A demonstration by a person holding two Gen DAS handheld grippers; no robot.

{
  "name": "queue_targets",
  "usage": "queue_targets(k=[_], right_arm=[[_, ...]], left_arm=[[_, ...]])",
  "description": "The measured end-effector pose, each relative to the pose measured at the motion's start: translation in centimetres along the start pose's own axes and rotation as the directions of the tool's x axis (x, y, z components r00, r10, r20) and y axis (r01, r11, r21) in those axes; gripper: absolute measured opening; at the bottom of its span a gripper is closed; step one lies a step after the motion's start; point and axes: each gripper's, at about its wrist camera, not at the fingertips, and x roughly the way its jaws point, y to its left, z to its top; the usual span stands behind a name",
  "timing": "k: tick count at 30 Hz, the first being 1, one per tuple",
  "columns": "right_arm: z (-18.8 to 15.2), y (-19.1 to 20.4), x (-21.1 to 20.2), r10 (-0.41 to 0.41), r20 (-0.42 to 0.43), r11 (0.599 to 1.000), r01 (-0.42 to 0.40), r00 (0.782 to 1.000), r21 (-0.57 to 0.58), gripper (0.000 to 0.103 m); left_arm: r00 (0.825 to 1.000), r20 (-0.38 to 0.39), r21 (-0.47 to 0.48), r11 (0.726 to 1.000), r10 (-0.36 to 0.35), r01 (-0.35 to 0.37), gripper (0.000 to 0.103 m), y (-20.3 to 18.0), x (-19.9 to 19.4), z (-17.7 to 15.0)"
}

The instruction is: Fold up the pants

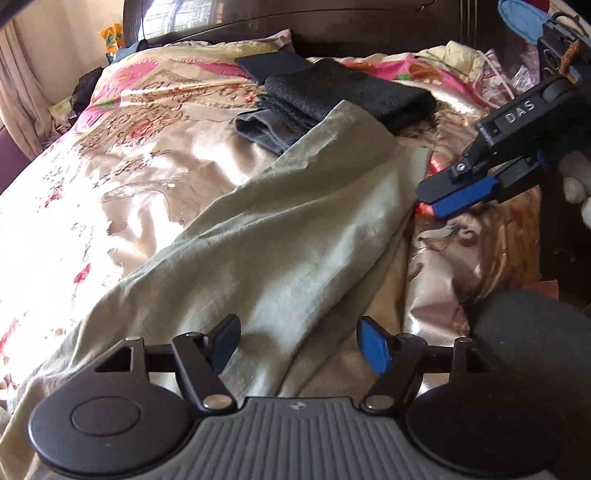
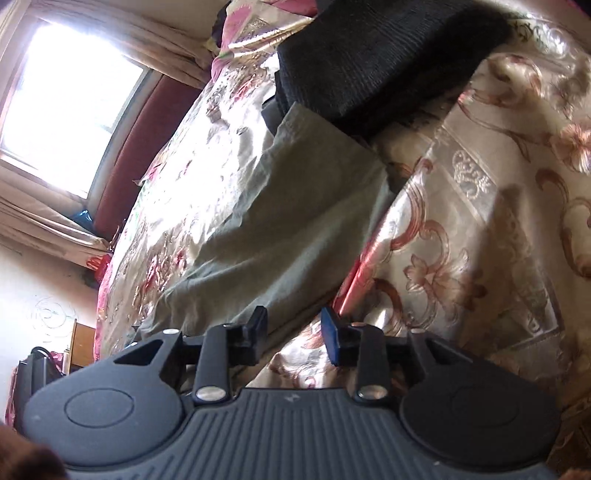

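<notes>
Pale olive-green pants [image 1: 288, 236] lie stretched out on a floral satin bedspread [image 1: 122, 155], running from the near left to the far middle. My left gripper [image 1: 299, 347] is open and empty, its fingers just above the near part of the pants. My right gripper [image 1: 439, 194] hovers to the right of the pants over the bedspread. In the right wrist view the right gripper [image 2: 293, 334] is open and empty beside the edge of the pants [image 2: 280, 221].
A stack of folded dark garments [image 1: 332, 99] lies at the far end of the pants, also seen in the right wrist view [image 2: 384, 55]. A dark wooden headboard [image 1: 332, 22] stands behind. A window [image 2: 66, 99] with curtains is at the left.
</notes>
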Motion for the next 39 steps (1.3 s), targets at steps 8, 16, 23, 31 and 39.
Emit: queue_targets(k=[8, 16, 23, 31, 39], right_arm=[[0.0, -0.6, 2.2, 0.026, 0.048, 0.985, -0.034, 0.998, 0.171, 0.047], [-0.9, 1.0, 3.8, -0.021, 0.014, 0.991, 0.019, 1.000, 0.130, 0.044], [-0.4, 0.7, 4.4, -0.131, 0.039, 0.980, 0.124, 0.991, 0.154, 0.014], [-1.1, -0.6, 2.9, -0.057, 0.232, 0.983, 0.014, 0.971, 0.182, 0.022], [-1.0, -0.5, 1.8, -0.070, 0.137, 0.967, 0.033, 0.988, 0.253, 0.032]], left_arm=[[0.997, -0.066, 0.089, 0.994, -0.051, 0.057, 0.083, -1.3, 0.1, -0.4], [1.000, 0.004, 0.063, 0.998, -0.024, 0.024, 0.083, -1.4, -0.5, -0.5], [0.997, 0.059, -0.100, 0.994, 0.051, -0.045, 0.083, 0.2, 0.7, 0.4], [0.997, 0.078, -0.030, 0.999, 0.014, -0.012, 0.083, -0.6, 0.4, -0.2], [0.997, 0.063, 0.003, 0.999, 0.043, -0.044, 0.083, -0.9, 1.2, 0.1]])
